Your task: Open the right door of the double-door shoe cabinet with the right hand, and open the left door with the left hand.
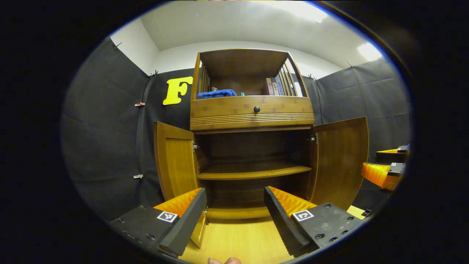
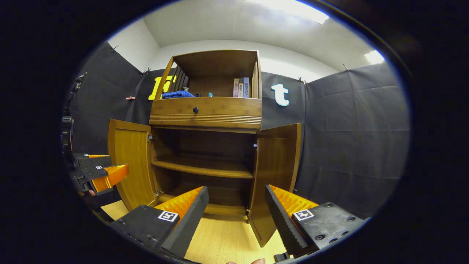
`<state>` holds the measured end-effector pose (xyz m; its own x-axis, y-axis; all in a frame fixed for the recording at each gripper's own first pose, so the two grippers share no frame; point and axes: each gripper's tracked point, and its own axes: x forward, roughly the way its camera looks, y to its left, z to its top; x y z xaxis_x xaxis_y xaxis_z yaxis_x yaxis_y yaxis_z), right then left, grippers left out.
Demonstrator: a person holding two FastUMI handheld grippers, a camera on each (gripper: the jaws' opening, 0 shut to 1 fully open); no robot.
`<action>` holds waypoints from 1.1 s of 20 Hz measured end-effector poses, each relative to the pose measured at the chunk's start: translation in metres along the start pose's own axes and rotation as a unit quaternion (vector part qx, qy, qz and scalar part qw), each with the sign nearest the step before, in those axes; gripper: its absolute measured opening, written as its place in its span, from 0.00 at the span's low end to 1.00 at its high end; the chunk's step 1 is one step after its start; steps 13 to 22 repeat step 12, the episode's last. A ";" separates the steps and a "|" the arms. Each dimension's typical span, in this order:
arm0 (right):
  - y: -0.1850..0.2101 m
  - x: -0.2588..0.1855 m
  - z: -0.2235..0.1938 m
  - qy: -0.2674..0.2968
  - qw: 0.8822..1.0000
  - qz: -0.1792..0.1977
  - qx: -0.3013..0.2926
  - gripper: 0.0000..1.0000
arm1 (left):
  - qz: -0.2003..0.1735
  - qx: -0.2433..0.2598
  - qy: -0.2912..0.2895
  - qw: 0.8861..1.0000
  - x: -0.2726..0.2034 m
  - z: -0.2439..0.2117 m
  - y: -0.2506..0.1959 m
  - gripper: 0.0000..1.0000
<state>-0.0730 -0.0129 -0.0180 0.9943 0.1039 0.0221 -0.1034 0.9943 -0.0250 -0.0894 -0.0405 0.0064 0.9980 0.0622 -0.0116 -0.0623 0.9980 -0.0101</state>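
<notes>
1. Shoe cabinet [image 1: 253,117]: a wooden unit standing against the black cloth wall on a pale wooden floor [image 1: 238,238]; in the right gripper view [image 2: 205,113] it sits left of centre.
2. Left door [image 1: 176,161]: swung wide open, its inner face turned toward the cabinet's inside. It is also seen in the right gripper view [image 2: 130,161].
3. Right door [image 1: 340,157]: likewise swung wide open; in the right gripper view [image 2: 274,176] it stands just beyond the gripper's fingers.
4. Interior: one shelf [image 1: 253,170] crosses the open lower compartment.
5. Upper part: a drawer front with a dark round knob [image 1: 257,109]; above it an open compartment with slatted sides holds a blue cloth [image 1: 216,94] on the left and upright books [image 1: 275,86] on the right.
6. Left gripper [image 1: 234,216]: fingers spread wide, holding nothing, clear of both doors. In the right gripper view [image 2: 100,174] it appears at the far left, beside the left door.
7. Right gripper [image 2: 236,216]: fingers spread wide, holding nothing. In the left gripper view [image 1: 384,165] it appears at the far right, beyond the right door.
</notes>
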 end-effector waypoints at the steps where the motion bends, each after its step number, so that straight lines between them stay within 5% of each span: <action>1: 0.000 0.000 -0.001 0.001 1.000 0.000 0.000 0.98 | 0.000 0.001 0.000 1.000 0.001 -0.001 -0.001 0.98; 22: 0.000 0.002 -0.001 0.001 1.000 0.000 0.000 0.98 | -0.002 0.002 -0.004 1.000 0.004 0.002 0.000 0.99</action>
